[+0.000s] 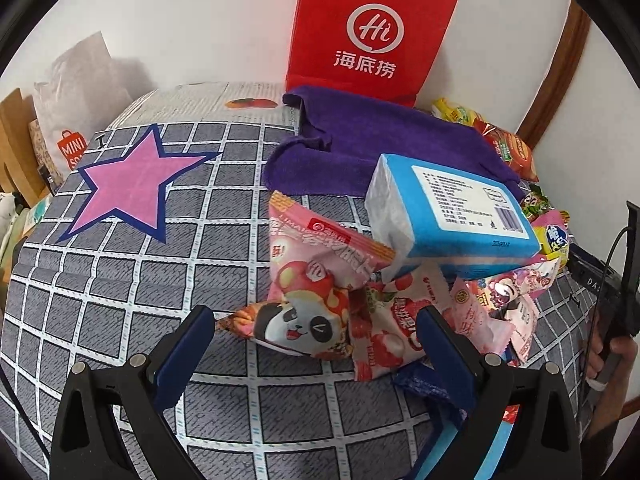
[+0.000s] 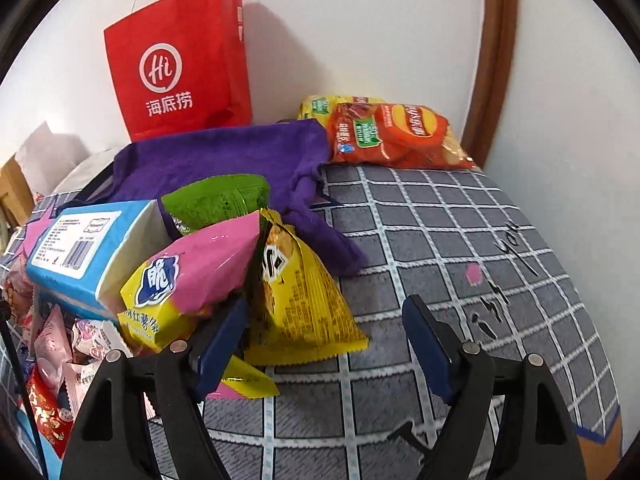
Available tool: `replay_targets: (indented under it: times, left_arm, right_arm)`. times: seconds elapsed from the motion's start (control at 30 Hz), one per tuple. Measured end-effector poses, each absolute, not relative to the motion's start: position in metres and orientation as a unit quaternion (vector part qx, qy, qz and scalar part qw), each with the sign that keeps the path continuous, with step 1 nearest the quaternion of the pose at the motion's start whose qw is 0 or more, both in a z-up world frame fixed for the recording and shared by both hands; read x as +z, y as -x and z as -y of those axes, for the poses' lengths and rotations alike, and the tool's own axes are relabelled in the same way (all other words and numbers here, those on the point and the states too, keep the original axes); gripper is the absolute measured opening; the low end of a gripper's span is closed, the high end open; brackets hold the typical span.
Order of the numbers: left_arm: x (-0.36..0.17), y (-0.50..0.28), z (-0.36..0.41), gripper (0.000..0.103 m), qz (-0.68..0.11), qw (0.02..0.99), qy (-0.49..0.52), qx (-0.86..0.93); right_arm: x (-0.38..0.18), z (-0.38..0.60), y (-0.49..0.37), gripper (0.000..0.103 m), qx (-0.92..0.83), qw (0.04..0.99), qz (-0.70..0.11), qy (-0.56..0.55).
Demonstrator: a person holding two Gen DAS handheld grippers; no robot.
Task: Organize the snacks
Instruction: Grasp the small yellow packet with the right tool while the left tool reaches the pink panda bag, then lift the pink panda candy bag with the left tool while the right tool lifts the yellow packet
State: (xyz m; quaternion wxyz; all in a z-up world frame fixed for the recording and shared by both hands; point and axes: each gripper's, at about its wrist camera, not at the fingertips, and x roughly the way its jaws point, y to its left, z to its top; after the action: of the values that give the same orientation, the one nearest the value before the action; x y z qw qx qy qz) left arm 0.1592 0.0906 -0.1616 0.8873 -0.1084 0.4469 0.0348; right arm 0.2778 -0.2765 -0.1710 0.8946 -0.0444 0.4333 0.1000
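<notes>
We hold right gripper [image 2: 324, 340] wide over yellow snack packet [image 2: 300, 300], just beside blue tissue pack [image 2: 92, 248]; left gripper [image 1: 316, 344] wide, empty

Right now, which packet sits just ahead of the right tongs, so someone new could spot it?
Start at the red paper bag against the wall and come forward over the purple cloth to the snack pile on the grey checked cover. At the pile's right edge lies the yellow packet, beside the pink-and-yellow one. It alone is all yellow with black print.
</notes>
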Motion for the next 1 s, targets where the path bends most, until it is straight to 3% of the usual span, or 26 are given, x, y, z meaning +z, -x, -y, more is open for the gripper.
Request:
replay_targets:
  times: [0.17, 0.2, 0.23, 0.27, 0.5, 0.73, 0.9, 1.0]
  left_arm:
    - [-0.162, -0.158, -0.094, 0.101, -0.447, 0.886, 0.118, 0.034]
    - [-0.162, -0.157, -0.095, 0.101, -0.447, 0.886, 0.118, 0.036]
    - [-0.161, -0.157, -0.096, 0.101, -0.447, 0.886, 0.119, 0.038]
    - [-0.16, -0.155, -0.098, 0.101, -0.446, 0.886, 0.12, 0.04]
    - [-0.152, -0.148, -0.107, 0.101, -0.442, 0.889, 0.108, 0.054]
    - [-0.158, -0.167, -0.099, 0.101, -0.455, 0.886, 0.077, 0.051]
    - [-0.175, -0.181, -0.098, 0.09, -0.469, 0.878, 0.082, 0.059]
    - [-0.182, -0.186, -0.097, 0.067, -0.479, 0.873, 0.084, 0.049]
  right_arm:
    - [-0.177, 0.279, -0.295, 0.079, 0.135, 0.882, -0.452, 0.016]
    - [-0.179, 0.28, -0.296, 0.072, 0.138, 0.88, -0.454, 0.006]
    - [-0.179, 0.28, -0.295, 0.047, 0.143, 0.88, -0.454, 0.003]
    - [-0.179, 0.278, -0.294, 0.044, 0.149, 0.878, -0.456, 0.008]
    - [-0.151, 0.274, -0.251, 0.044, 0.075, 0.905, -0.416, 0.054]
    - [-0.119, 0.275, -0.194, 0.044, 0.069, 0.913, -0.402, 0.023]
    - [-0.138, 0.258, -0.163, 0.044, 0.093, 0.891, -0.444, 0.017]
    - [-0.159, 0.246, -0.154, 0.044, 0.084, 0.879, -0.467, 0.039]
